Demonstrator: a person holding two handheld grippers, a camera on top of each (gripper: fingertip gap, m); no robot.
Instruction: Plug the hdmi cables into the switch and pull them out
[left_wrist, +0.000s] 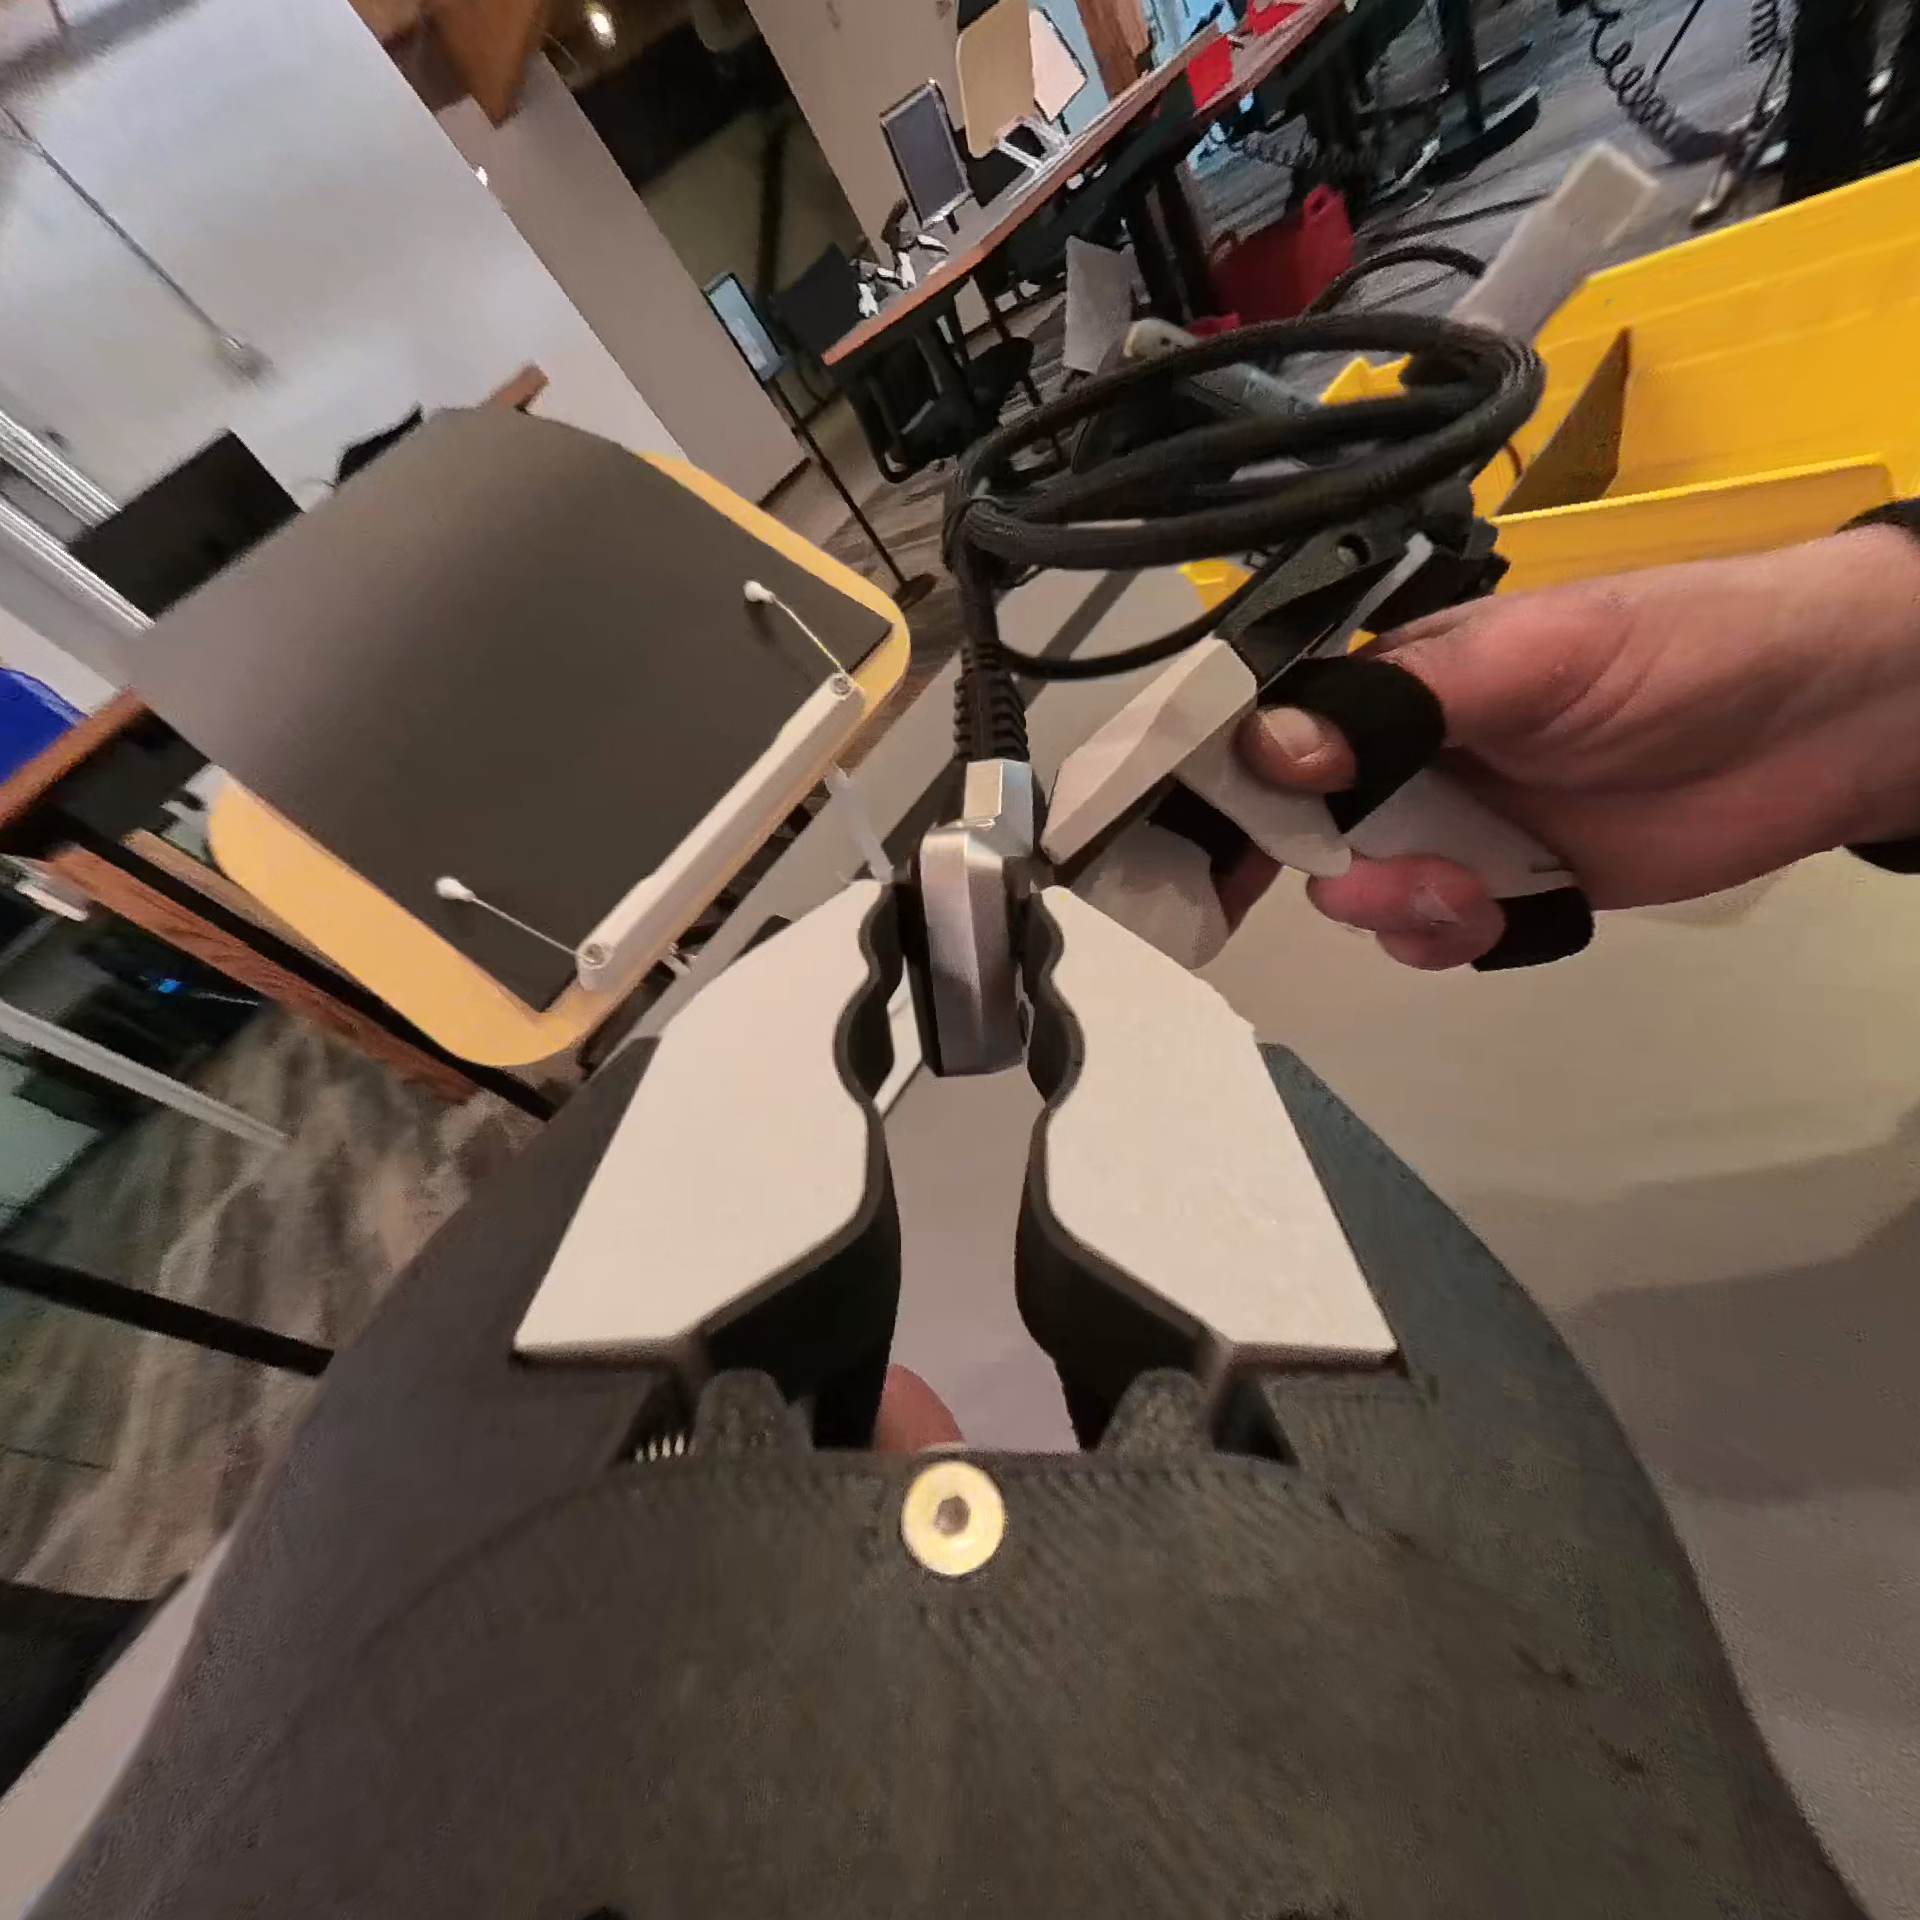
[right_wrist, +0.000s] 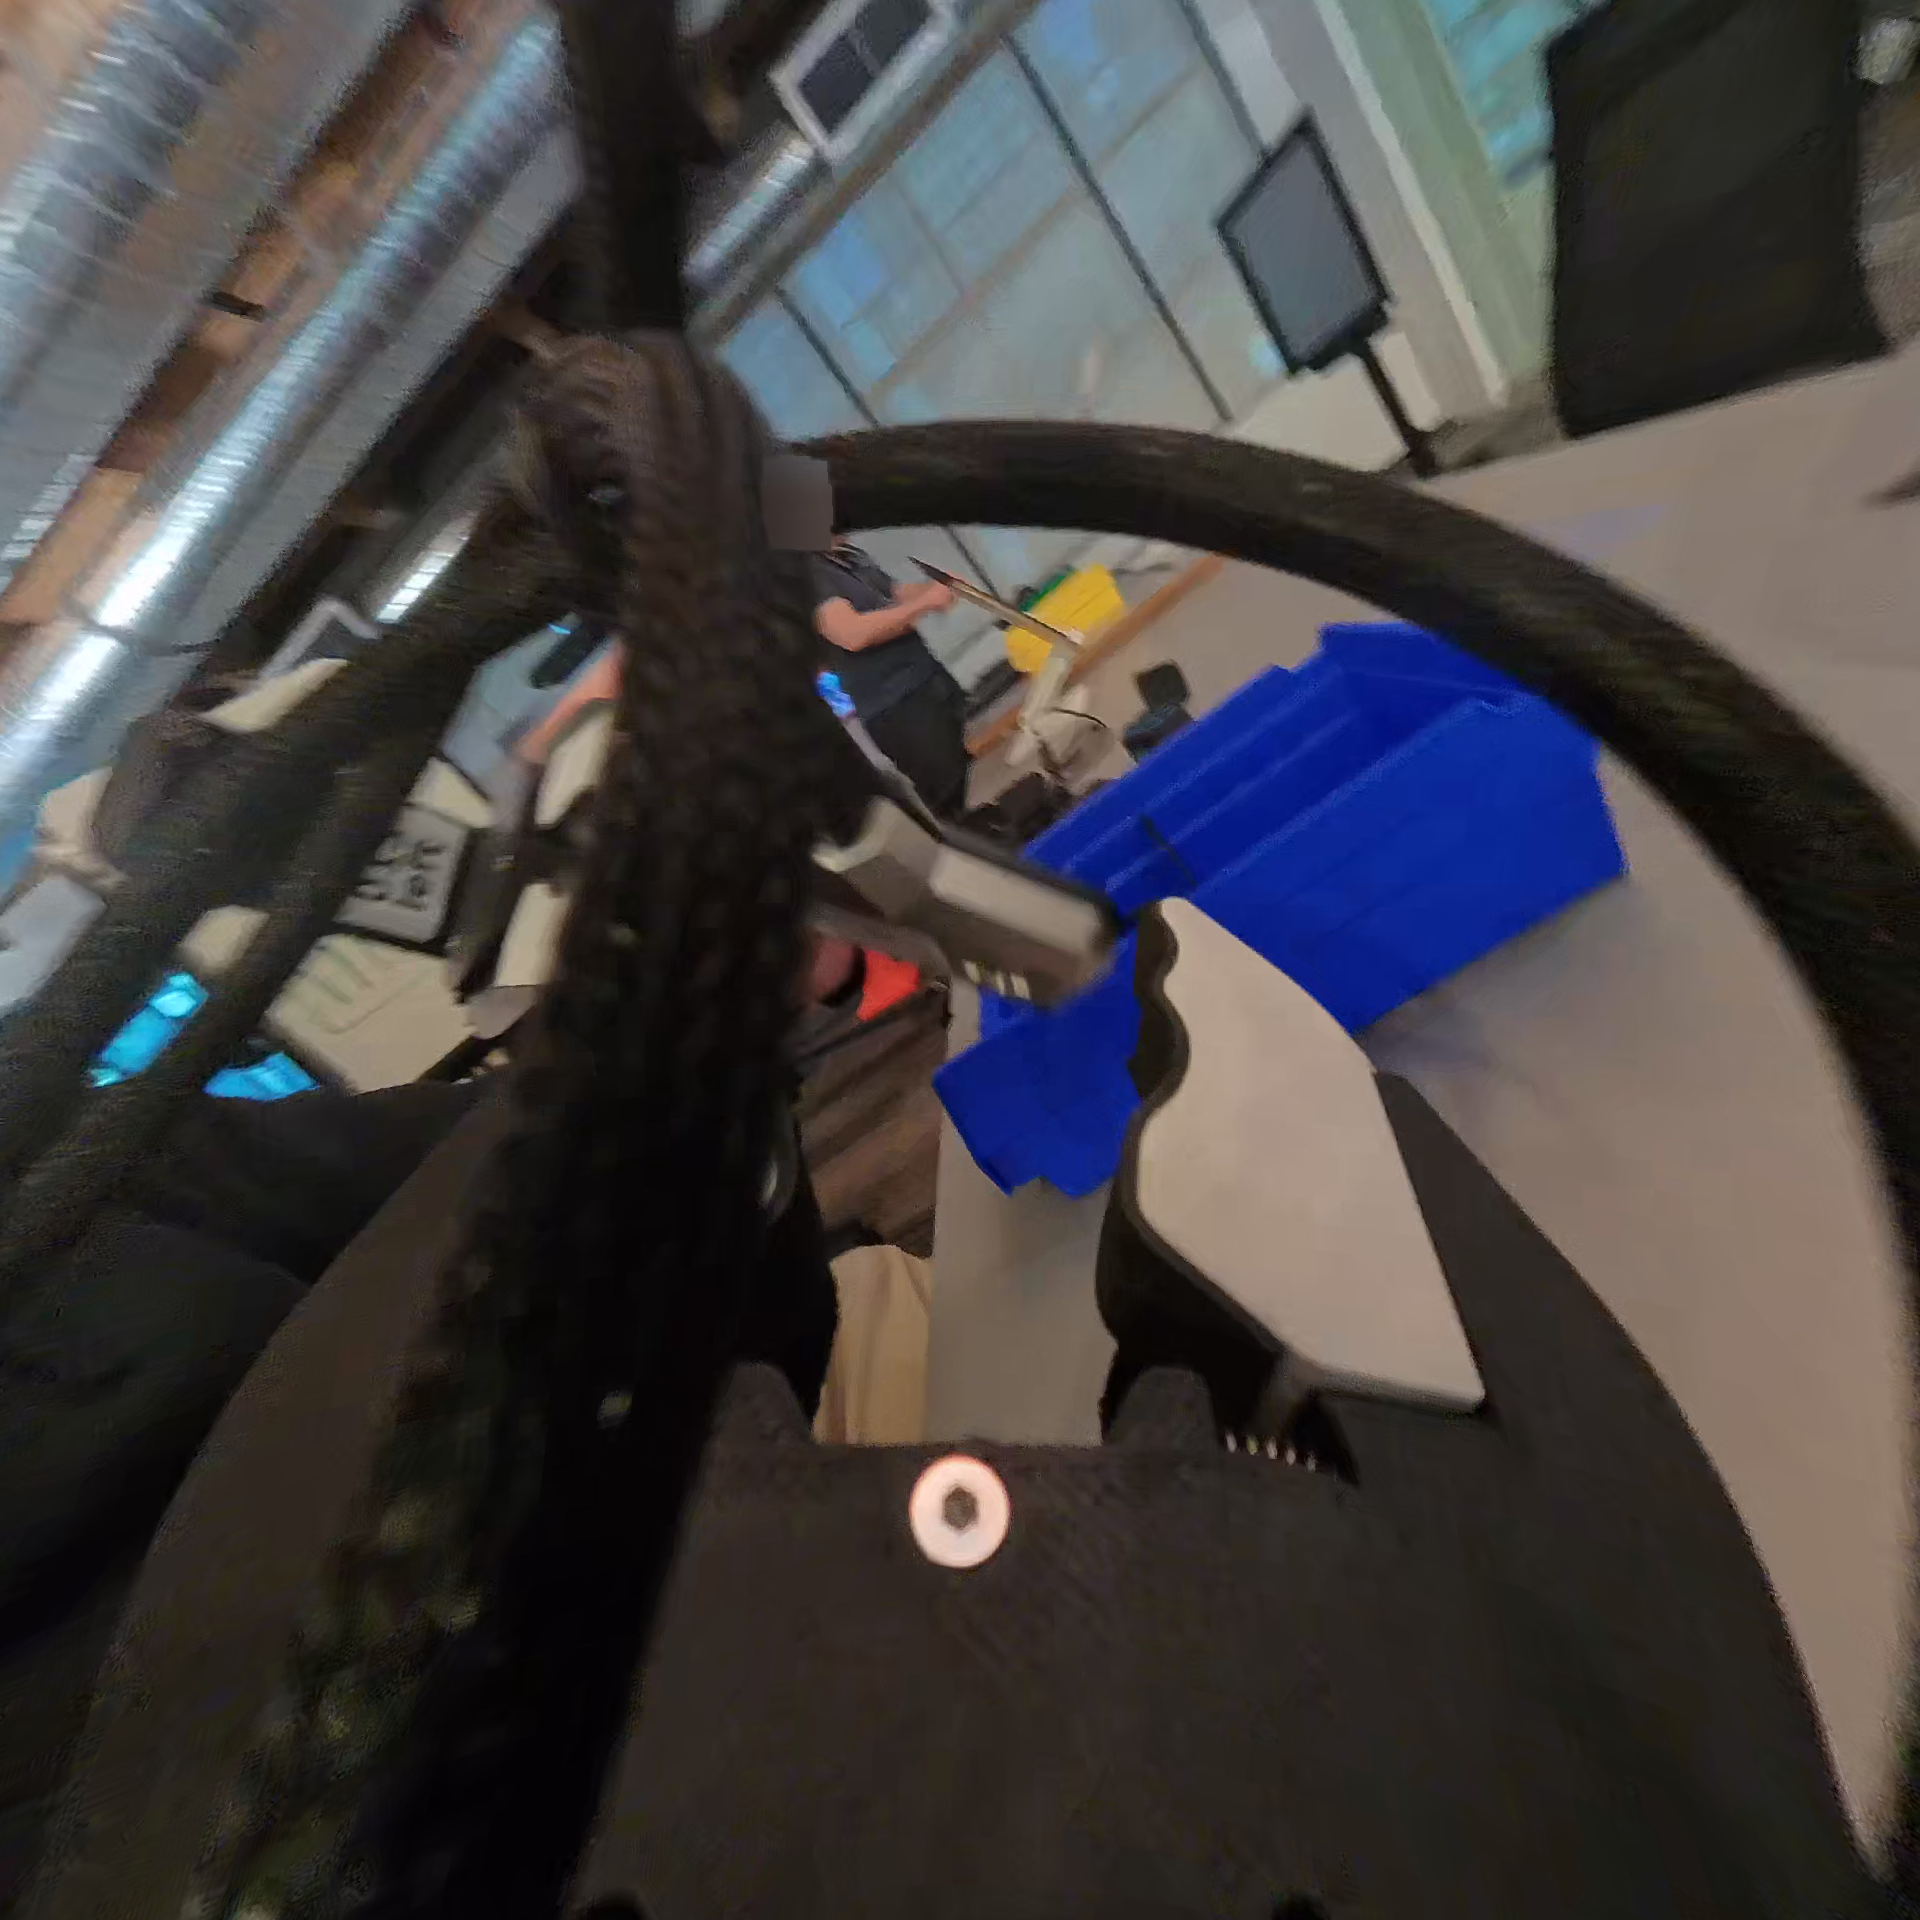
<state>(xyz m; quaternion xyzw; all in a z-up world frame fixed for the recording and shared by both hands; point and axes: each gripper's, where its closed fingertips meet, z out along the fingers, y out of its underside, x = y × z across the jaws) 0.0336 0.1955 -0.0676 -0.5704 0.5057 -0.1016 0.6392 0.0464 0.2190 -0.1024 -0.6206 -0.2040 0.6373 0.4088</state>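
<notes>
Left gripper (left_wrist: 961, 935) clamped on the silver switch (left_wrist: 966, 961), held in the air above the table (left_wrist: 1558, 1195). Plug (left_wrist: 995, 795) seated in its top, cable (left_wrist: 1226, 447) coiled beyond. Right gripper (left_wrist: 1117, 821) pressed beside the plug; grip not discernible. Best braced firmly, pulled straight along the plug, never sideways.

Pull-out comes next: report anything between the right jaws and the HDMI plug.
Only the cable's own coil hangs across the right gripper, hiding one finger. The plug sits at the other fingertip, nothing else between.
</notes>
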